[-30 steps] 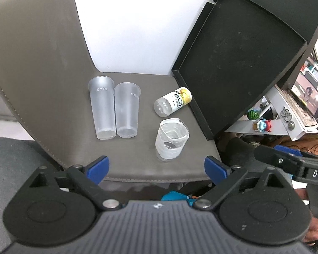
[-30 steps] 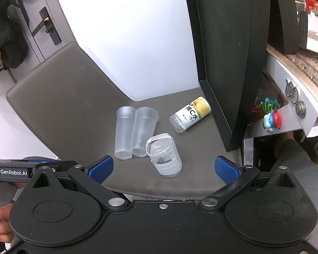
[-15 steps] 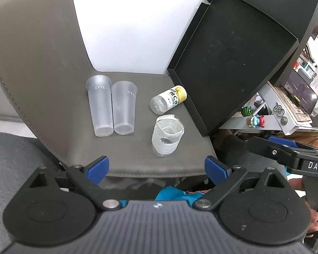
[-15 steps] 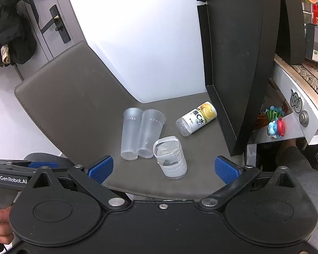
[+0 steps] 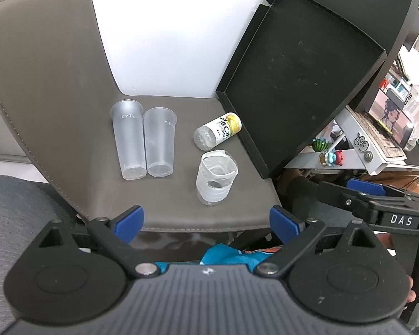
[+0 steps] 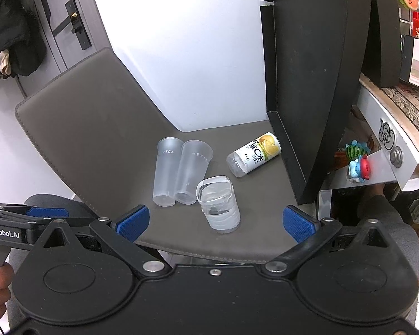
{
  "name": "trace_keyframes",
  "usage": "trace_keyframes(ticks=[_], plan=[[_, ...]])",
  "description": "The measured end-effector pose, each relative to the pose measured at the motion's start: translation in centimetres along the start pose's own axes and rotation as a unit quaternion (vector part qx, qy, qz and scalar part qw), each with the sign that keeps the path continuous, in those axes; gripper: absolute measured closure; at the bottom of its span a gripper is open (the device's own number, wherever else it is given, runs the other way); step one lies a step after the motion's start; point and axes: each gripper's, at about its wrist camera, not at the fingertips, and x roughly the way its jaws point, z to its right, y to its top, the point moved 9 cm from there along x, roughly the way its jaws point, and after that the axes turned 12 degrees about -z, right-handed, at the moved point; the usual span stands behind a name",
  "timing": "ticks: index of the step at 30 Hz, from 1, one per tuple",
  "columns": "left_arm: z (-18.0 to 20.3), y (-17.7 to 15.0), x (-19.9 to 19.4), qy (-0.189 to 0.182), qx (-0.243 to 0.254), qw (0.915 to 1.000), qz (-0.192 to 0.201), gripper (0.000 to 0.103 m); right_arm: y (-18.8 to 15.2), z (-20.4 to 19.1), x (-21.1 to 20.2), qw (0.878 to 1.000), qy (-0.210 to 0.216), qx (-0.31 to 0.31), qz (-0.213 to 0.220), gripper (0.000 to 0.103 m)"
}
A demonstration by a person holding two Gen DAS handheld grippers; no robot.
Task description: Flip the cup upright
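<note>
Two frosted plastic cups stand upright side by side on the grey chair seat point(image 5: 181, 209): the left cup point(image 5: 128, 142) point(image 6: 164, 171) and the right cup point(image 5: 159, 145) point(image 6: 192, 171). A short taped clear cup point(image 5: 215, 180) point(image 6: 219, 203) stands upright in front of them. A small yellow-labelled bottle point(image 5: 218, 131) point(image 6: 254, 153) lies on its side. My left gripper point(image 5: 205, 223) is open and empty, short of the seat's front edge. My right gripper point(image 6: 216, 222) is open and empty, near the taped cup.
A black tray point(image 5: 299, 75) point(image 6: 307, 83) leans upright at the seat's right edge. A white shelf with small toys point(image 5: 329, 153) point(image 6: 357, 162) is further right. The chair back point(image 5: 42, 69) rises on the left. The other gripper's arm point(image 5: 377, 209) shows at right.
Both grippers have pulled back and risen a little from the seat; the cups look smaller and lower in view. The cups and bottle have not moved.
</note>
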Motion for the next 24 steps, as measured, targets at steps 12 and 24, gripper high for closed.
trace_keyframes(ticks=[12, 24], plan=[[0.18, -0.14, -0.08, 0.0, 0.006, 1.0, -0.004, 0.007, -0.09, -0.01, 0.01, 1.0, -0.008, -0.002, -0.001, 0.0], [-0.07, -0.35, 0.16, 0.008, 0.001, 0.9999, -0.011, 0.007, -0.17, -0.06, 0.15, 1.0, -0.007, 0.0, -0.003, 0.0]])
